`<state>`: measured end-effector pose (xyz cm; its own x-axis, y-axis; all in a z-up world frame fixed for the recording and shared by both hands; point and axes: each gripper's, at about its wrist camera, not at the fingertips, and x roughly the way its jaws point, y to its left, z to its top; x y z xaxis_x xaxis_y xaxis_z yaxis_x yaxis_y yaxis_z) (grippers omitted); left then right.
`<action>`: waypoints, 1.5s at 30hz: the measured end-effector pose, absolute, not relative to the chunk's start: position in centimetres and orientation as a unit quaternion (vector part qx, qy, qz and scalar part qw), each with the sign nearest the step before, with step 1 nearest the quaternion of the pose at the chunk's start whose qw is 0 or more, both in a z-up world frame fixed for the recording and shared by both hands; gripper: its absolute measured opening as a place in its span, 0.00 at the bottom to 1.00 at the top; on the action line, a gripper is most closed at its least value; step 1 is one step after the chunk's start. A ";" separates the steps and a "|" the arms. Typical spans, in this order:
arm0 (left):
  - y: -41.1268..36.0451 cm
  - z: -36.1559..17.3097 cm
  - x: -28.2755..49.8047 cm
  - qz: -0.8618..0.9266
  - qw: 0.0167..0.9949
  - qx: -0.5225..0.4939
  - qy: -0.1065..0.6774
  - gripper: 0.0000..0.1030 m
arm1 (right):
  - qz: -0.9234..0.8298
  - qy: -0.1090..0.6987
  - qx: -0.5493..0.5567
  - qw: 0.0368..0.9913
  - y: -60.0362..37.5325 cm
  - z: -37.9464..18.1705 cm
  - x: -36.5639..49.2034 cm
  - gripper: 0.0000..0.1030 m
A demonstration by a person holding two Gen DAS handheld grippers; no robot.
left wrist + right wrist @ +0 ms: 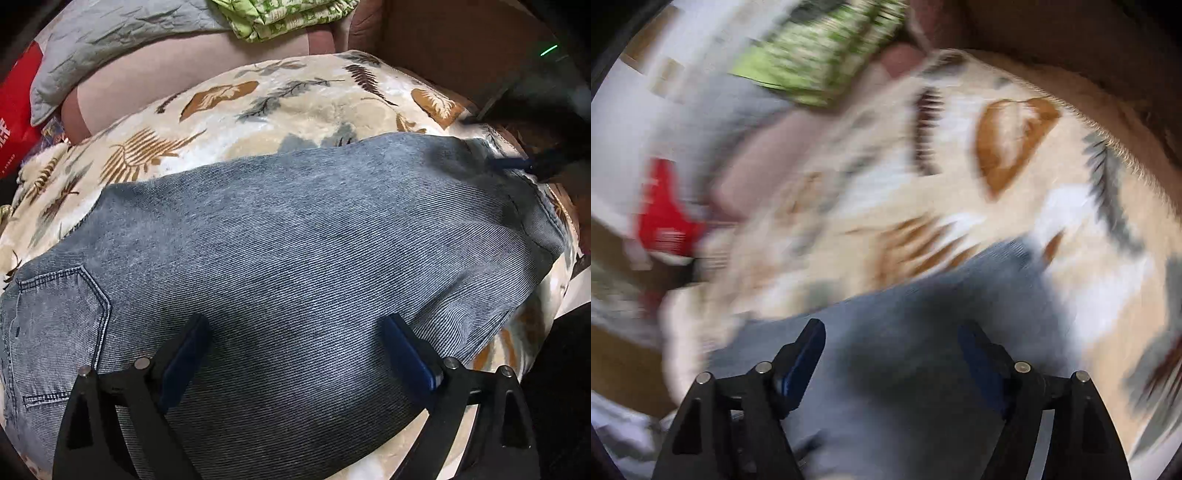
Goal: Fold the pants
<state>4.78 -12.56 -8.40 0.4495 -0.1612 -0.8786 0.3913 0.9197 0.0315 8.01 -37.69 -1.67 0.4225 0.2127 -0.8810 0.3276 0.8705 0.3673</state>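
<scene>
Left wrist view: a pair of blue-grey denim pants (295,251), doubled into one broad band, lies flat across a cream plush blanket printed with brown and grey leaves (229,110). A stitched back pocket (62,306) shows at the near left, and what looks like the hem end lies at the far right. The left gripper (295,336) hangs low over the near middle of the denim, its blue-padded fingers (184,354) spread wide with the cloth lying flat beneath the gap and nothing pinched. At the far right edge the blurred right gripper (517,164) appears beside the hem end.

Right wrist view: the picture is smeared by motion. The right gripper (890,354) has its fingers well apart with only flat denim pants (905,332) beneath the gap, no cloth caught. The leaf blanket (1052,206) spreads beyond.

The work appears to stand between folds: the legs look laid together, and the crosswise fold seems yet to come. That next move would call for each gripper to pinch an edge of the hem end and carry it toward the pocket end.
</scene>
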 end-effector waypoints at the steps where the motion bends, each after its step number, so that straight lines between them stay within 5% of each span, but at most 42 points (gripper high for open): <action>1: -12.6 -8.4 4.8 -0.164 0.842 0.117 0.501 0.92 | -0.045 0.550 0.256 0.794 -38.1 -3.1 8.7 0.76; 9: -12.1 -8.2 4.5 -0.154 0.844 0.109 0.502 0.92 | 0.012 0.493 0.309 0.813 -37.2 2.9 1.8 0.77; 15: -12.0 -8.2 4.5 -0.150 0.844 0.106 0.504 0.92 | -0.023 0.526 0.400 0.751 -38.6 -0.9 -6.5 0.77; 26: -11.4 -4.4 4.9 -0.155 0.867 0.020 0.474 0.92 | -0.094 0.472 0.521 0.705 -43.1 -4.1 -7.7 0.77; 34: -14.9 -8.4 6.5 -0.140 0.843 0.072 0.514 0.92 | -0.107 0.442 0.530 0.716 -44.8 -3.9 -6.5 0.78; 41: -14.5 -6.0 6.2 -0.145 0.863 0.052 0.481 0.92 | -0.118 0.463 0.472 0.741 -44.4 -3.5 -5.2 0.57; 45: -16.2 -9.0 6.8 -0.130 0.844 0.116 0.508 0.96 | -0.122 0.480 0.444 0.747 -44.1 -3.4 -4.5 0.55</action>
<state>6.84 -16.16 -8.97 0.4505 -0.1022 -0.8869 0.3380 0.9390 0.0634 -4.49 -44.10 -3.40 0.5098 0.2451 -0.8246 0.6080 0.5754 0.5470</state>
